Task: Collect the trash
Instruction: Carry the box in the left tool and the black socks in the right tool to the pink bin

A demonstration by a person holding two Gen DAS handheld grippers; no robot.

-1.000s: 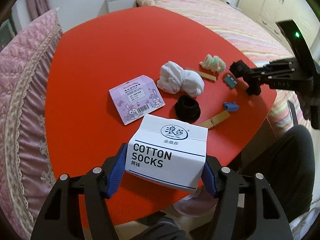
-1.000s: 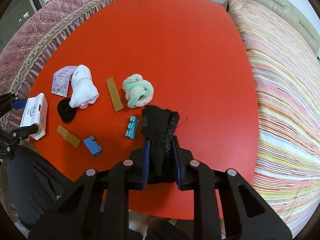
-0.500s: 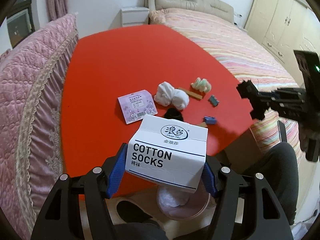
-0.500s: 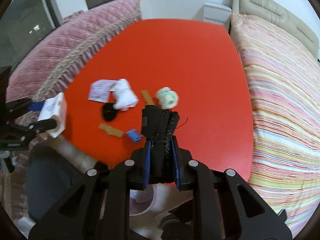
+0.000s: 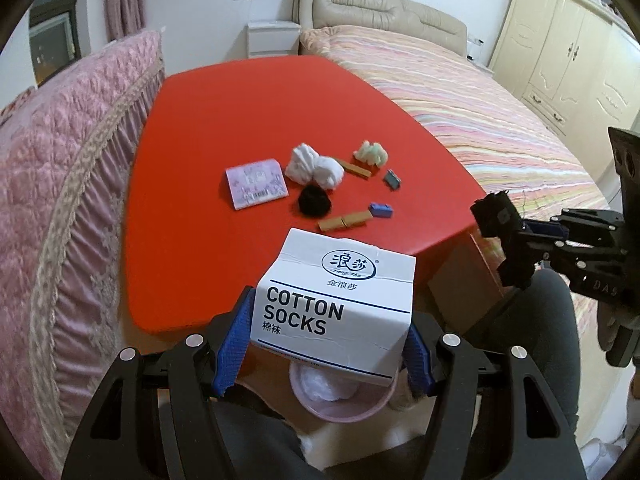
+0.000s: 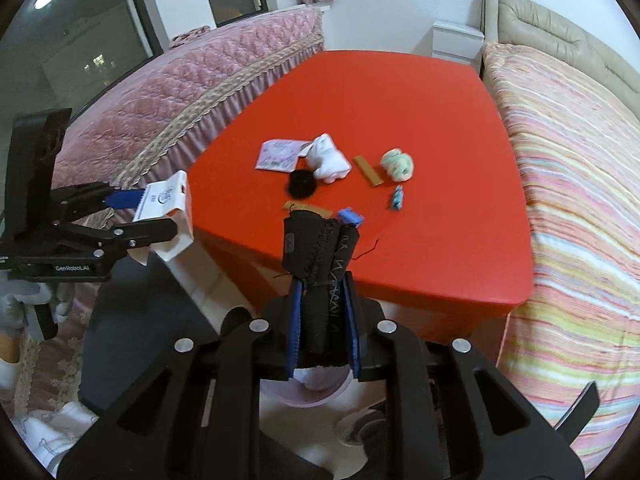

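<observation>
The left gripper was clamped on a white sock box, its blue pads pressed against the box's two side walls, and it hung off the near edge of the red desk. Directly under the box, at 6 o'clock from it in the left wrist view, sat a pink bin on the floor with something white already inside. That vertical line was what the coming move seemed to turn on: the box looked to be straight above the bin mouth, so letting go should send it down into it. The box's long axis ran across the gripper, from pad to pad.

The right gripper was closed narrow around a black sock, which stood upright out of the pads with loose threads trailing. The pink bin's rim showed just below those pads, so this gripper also seemed close to above the bin; which of the two was nearer could not be told.

The box front read "COTTON SOCKS" in bold black, with Chinese characters beneath and an oval logo above. The left gripper's body, seen from the right wrist, carried "GenRoboAI"; the right gripper's body showed "DAS".

Left on the desk, at about 12 o'clock from the box, were a pink packet, a white sock bundle, a black sock ball, a green sock bundle, clothespins and blue clips.
</observation>
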